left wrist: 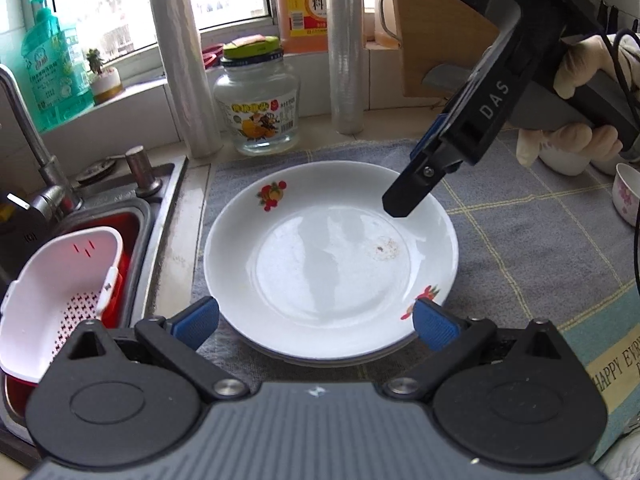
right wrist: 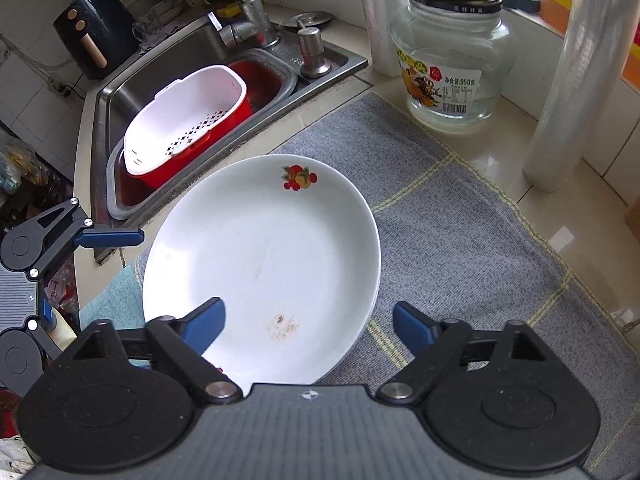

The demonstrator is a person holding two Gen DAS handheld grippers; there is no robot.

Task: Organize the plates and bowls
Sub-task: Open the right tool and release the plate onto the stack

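A white plate with fruit prints (left wrist: 320, 264) lies on top of a stack of plates on the grey cloth; it also shows in the right wrist view (right wrist: 264, 256). My left gripper (left wrist: 316, 322) is open, its blue pads either side of the plate's near rim, apart from it. My right gripper (right wrist: 308, 328) is open above the plate's right rim; in the left wrist view its fingers (left wrist: 416, 184) hang over the far right rim. A small flowered bowl (left wrist: 628, 196) stands at the right edge.
A glass jar with a green lid (left wrist: 256, 108) and two rolls of film (left wrist: 184, 72) stand behind the cloth (left wrist: 520, 248). The sink (right wrist: 160, 76) to the left holds a white strainer in a red basin (right wrist: 188, 120). A tap (right wrist: 248, 12) stands behind it.
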